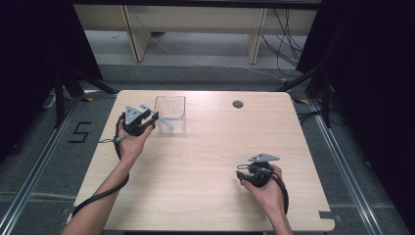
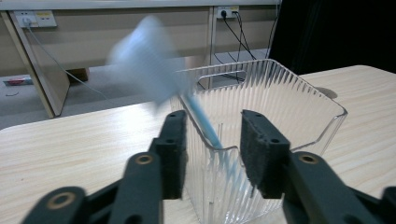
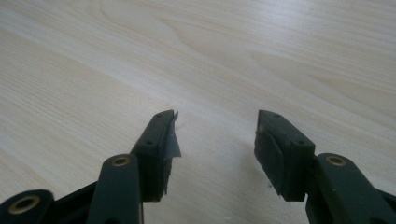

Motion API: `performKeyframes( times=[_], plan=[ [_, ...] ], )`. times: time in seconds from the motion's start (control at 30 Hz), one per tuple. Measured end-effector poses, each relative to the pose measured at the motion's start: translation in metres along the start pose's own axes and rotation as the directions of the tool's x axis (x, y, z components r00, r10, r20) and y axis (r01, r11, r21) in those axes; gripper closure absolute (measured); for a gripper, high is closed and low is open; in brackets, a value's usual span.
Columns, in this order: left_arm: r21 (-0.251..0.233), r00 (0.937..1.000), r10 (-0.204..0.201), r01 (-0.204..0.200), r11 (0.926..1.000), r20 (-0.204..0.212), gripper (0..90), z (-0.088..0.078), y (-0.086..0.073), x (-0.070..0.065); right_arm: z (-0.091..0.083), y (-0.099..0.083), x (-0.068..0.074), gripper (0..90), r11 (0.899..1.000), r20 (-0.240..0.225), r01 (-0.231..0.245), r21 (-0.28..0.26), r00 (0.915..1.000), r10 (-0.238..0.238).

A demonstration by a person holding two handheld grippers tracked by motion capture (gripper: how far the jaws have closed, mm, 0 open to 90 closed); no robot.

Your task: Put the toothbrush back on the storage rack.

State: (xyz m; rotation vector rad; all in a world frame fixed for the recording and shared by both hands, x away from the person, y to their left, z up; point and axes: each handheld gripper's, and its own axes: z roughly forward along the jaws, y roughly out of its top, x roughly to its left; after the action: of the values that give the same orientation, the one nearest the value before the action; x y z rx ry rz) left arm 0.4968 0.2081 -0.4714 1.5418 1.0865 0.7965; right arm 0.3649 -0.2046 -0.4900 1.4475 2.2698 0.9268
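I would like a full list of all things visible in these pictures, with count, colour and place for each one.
table: one, light wood, centre of the high view.
container: one, clear ribbed plastic, upright on the far left part of the table.
toothbrush: one, light blue, blurred, leaning over the container's rim with its lower end inside.
cable hole: one, grey, far edge of the table.
desks: beige, on the floor beyond the table.
wall sockets: white, behind the desks.
left gripper: one, black, jaws apart astride the container's near corner, pads off the toothbrush.
right gripper: one, black, open above bare table, near right.
hands: two, one on each gripper.
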Motion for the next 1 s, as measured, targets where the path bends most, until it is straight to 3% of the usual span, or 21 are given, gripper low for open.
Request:
performKeyframes(
  times=[0.27,0.43,1.0],
  plan=[
    [0.010,0.9999,0.000,0.000,1.0000,-0.015,40.7,-0.004,-0.004,0.003,0.000,0.000,-0.001,48.5,1.000,0.002,0.007,-0.001,1.0000,-0.007],
    [0.026,1.0000,0.006,-0.006,0.9996,0.004,33.3,-0.009,-0.008,0.006,0.000,0.000,0.000,48.5,1.000,0.003,0.000,-0.002,1.0000,0.000],
    [0.101,0.9996,0.028,-0.028,0.9944,-0.001,30.2,-0.027,-0.020,0.012,-0.001,0.000,0.001,48.5,1.000,0.007,0.000,-0.003,1.0000,0.000]
  ],
)
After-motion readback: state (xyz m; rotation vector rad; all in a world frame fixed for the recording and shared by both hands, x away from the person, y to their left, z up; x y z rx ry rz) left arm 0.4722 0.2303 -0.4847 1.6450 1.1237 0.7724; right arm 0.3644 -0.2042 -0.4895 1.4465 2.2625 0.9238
